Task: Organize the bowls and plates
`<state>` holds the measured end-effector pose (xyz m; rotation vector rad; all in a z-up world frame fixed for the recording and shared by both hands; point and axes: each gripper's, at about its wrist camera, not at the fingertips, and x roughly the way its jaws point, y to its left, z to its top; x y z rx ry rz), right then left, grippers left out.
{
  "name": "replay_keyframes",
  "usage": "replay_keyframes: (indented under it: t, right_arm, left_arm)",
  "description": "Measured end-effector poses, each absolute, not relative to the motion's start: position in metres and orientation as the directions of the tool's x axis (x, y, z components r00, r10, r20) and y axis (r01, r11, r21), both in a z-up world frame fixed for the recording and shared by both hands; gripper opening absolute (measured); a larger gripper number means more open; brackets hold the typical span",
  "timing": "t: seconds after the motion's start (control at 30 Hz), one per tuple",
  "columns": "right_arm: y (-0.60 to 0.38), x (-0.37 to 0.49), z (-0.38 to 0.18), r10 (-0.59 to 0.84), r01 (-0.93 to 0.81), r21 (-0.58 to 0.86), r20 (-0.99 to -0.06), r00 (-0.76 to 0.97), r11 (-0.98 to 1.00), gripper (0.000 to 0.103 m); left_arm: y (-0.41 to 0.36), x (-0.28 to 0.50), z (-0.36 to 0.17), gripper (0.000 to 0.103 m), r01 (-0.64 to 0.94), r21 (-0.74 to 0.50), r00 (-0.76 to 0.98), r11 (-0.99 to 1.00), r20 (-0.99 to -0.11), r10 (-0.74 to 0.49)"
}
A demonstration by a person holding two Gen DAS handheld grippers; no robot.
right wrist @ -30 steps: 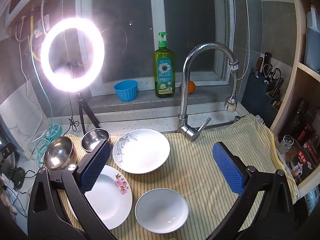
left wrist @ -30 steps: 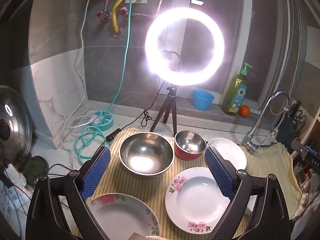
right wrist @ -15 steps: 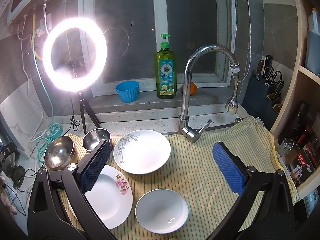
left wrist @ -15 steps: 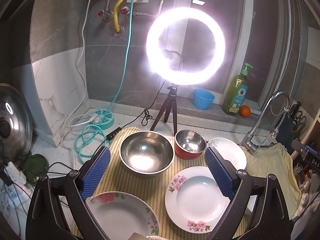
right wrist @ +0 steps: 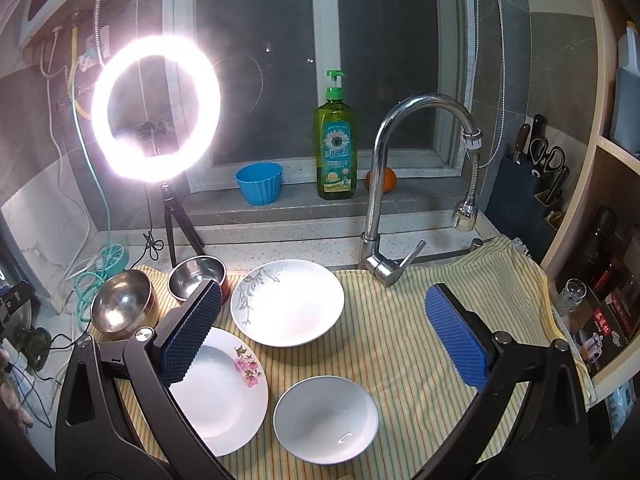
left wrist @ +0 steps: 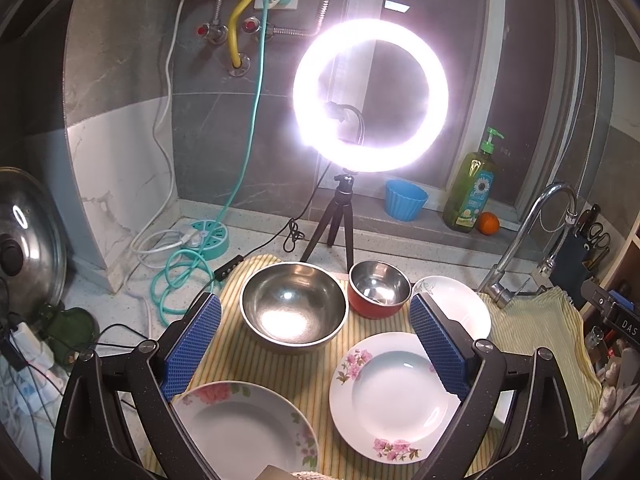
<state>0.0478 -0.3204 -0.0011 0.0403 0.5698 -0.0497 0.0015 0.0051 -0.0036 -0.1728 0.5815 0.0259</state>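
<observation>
On a yellow striped cloth [left wrist: 296, 372] lie a large steel bowl [left wrist: 293, 307], a small red steel bowl [left wrist: 379, 293], two pink-flowered plates [left wrist: 394, 398] [left wrist: 244, 436] and a white plate with a grey leaf pattern [left wrist: 460, 304]. My left gripper [left wrist: 316, 340] hangs open above them, holding nothing. In the right wrist view the leaf plate [right wrist: 287, 302], a flowered plate [right wrist: 224, 392], a small white bowl [right wrist: 326, 419] and both steel bowls [right wrist: 122, 304] [right wrist: 194, 274] show. My right gripper [right wrist: 324, 340] is open and empty above the cloth [right wrist: 420, 344].
A lit ring light on a tripod [left wrist: 370, 96] stands behind the bowls. A faucet [right wrist: 384, 200] rises at the cloth's back edge. A blue cup [right wrist: 260, 182], soap bottle [right wrist: 335, 148] and orange [right wrist: 382, 179] sit on the sill. Cables [left wrist: 176, 268] and a pot lid [left wrist: 24, 240] lie left.
Both views have shifted very slightly; the dishes have not moved and both grippers stay open.
</observation>
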Motion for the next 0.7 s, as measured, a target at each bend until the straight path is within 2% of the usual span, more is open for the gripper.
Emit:
replay_keyframes:
  t: [0.7]
  right_arm:
    - [-0.3157, 0.0436, -0.0007, -0.026, 0.047, 0.024, -0.544, 0.838, 0.999, 0.103]
  left_arm:
    - [0.0074, -0.0042, -0.0026, 0.095, -0.077, -0.156, 0.834, 0.985, -0.551, -0.022]
